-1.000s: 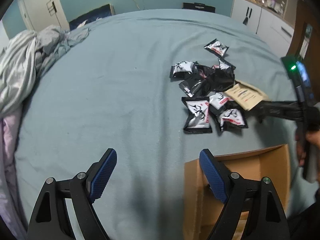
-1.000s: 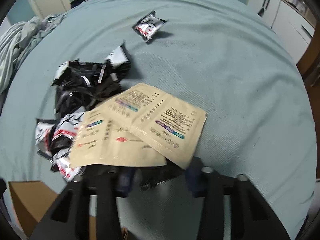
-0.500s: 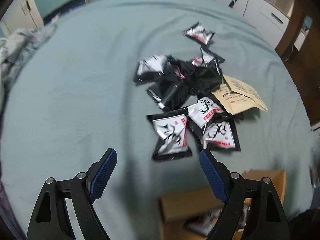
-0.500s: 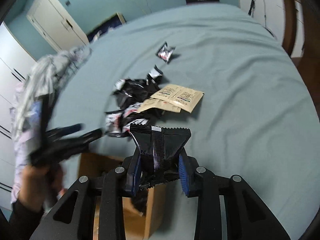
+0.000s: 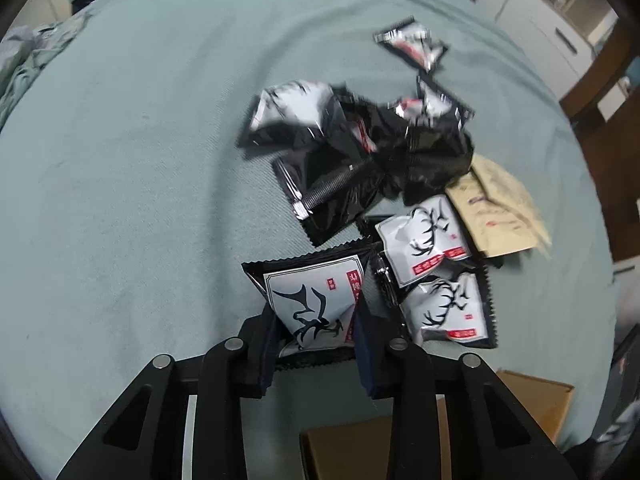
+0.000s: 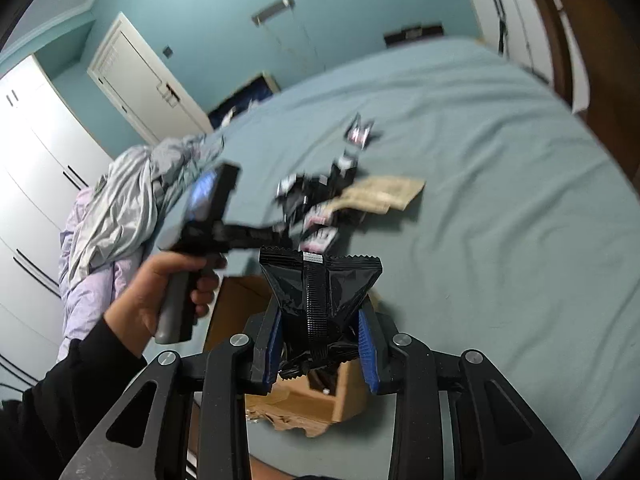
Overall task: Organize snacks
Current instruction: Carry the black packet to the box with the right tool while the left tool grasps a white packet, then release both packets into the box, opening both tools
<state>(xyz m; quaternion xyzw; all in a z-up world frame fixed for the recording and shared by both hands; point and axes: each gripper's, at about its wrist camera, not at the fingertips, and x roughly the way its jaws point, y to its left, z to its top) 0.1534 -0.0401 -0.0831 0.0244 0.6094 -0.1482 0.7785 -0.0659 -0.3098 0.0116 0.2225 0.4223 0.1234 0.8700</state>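
Note:
On the teal bed lies a pile of black and white snack packets (image 5: 360, 152) with tan pouches (image 5: 496, 208) at its right. My left gripper (image 5: 314, 316) points down at the pile's near edge. Its jaws are closing, and the pads pinch a white packet with a deer print (image 5: 308, 292). My right gripper (image 6: 320, 320) is shut on a black snack packet (image 6: 320, 280), held in the air above the open cardboard box (image 6: 240, 304). The same box (image 5: 532, 404) shows at the bottom of the left wrist view.
A hand (image 6: 168, 292) in a dark sleeve holds the left gripper's handle beside the box. Crumpled grey and lilac bedding (image 6: 132, 200) lies at the bed's left. One packet (image 5: 412, 46) sits apart beyond the pile. White cabinets (image 5: 540, 20) stand past the bed's far right.
My left gripper came down onto the pile's near edge and closed from wide open onto the white packet. My right gripper lifted a black packet off the pile and swung it over the box.

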